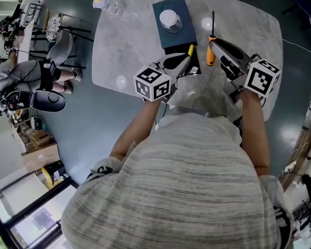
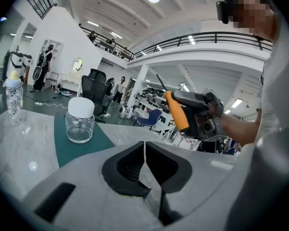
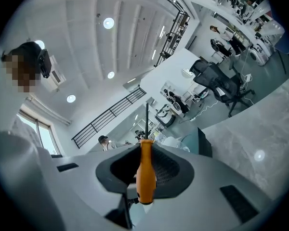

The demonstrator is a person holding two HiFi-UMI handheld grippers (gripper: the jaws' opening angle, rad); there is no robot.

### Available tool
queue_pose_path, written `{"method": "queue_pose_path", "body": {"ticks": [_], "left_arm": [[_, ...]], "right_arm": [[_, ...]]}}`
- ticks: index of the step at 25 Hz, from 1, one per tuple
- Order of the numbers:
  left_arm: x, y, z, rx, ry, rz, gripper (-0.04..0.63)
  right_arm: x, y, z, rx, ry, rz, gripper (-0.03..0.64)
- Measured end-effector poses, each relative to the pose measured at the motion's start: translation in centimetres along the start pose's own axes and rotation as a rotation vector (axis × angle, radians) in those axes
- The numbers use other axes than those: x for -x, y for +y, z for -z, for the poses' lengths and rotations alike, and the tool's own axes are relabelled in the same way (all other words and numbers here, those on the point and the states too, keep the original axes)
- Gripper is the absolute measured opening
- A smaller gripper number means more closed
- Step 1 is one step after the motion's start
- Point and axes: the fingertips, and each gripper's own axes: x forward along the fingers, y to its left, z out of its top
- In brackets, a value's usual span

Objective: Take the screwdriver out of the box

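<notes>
A person stands over a grey marble desk [image 1: 124, 51] with 2 handheld tools, seen from above and from each tool's own camera.

The right tool [image 3: 143, 153] is partly closed, its 2 dark pads pressing on the orange handle of a screwdriver [image 1: 211, 53]. The grip sits high on the handle, near the metal shaft, and the rounded butt end hangs free toward the tool's camera. The shaft points away from the person. The screwdriver is in the air, clear of the dark teal box [image 1: 171, 7] and just beside its right edge as seen from the head view. A glass jar [image 1: 170, 19] with a white lid stands on the box. A small bottle [image 1: 104, 3] stands well apart at the far left of the desk.

The left tool [image 2: 145, 146] hovers near the box with its jaws pressed together and nothing between them.

The screwdriver looks already out, so the step in hand is probably carrying it off and setting it down. To do that well, hold the squeeze steady, because the free butt end could swing. Steer the shaft away from the jar. Bring the handle down onto bare desk before the pads part. The left tool is best held back, out of the path.
</notes>
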Motion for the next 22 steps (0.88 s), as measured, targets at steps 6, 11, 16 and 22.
{"method": "queue_pose_path", "body": {"ticks": [6,11,16,22], "left_arm": [[-2.3,1.5,1.2,-0.007,0.119,-0.084,0.020],[-3.0,3.3,3.3,-0.027,0.241,-0.147,0.020],[-4.5,4.6,4.9,-0.019,0.334,-0.204,0.021],[-4.6,5.6,6.1,-0.010,0.436,-0.265,0.093]], "right_arm": [[0.5,-1.2,-1.0,-0.017,0.015,-0.047,0.071],[0.8,-1.7,-1.0,-0.026,0.021,-0.057,0.071],[1.3,-2.9,-1.4,-0.036,0.026,-0.063,0.071],[1.6,-3.1,-2.0,-0.050,0.030,-0.070,0.071]]}}
